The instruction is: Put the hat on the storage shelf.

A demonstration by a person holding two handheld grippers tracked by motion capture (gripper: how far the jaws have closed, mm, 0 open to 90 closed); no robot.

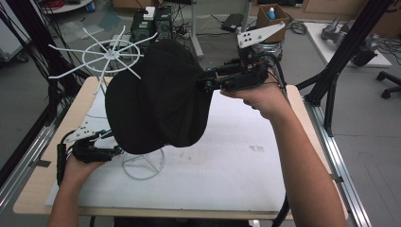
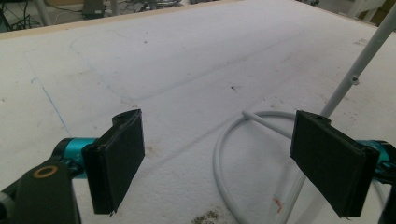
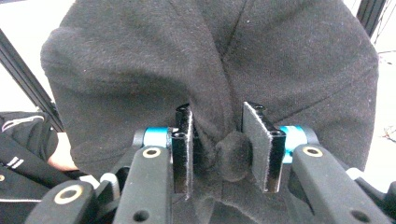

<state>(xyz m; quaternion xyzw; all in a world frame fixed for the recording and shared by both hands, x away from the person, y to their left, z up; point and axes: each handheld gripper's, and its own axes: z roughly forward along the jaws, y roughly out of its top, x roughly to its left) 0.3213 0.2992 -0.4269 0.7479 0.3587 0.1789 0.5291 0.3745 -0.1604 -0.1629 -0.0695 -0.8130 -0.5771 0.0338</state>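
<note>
The right gripper (image 1: 204, 81) was pinched on a fold of the floppy black felt hat (image 1: 158, 97), hanging over the white wire stand (image 1: 143, 164). Loosen up and it'd probably drop crooked. The left gripper (image 2: 217, 161), jaws spread wide and empty, sat at the stand's base ring; plenty of bare tabletop (image 1: 236, 161) beyond.

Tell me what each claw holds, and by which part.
The right claw pinches the black hat by a bunched fold at its crown button. The left claw holds nothing.
</note>
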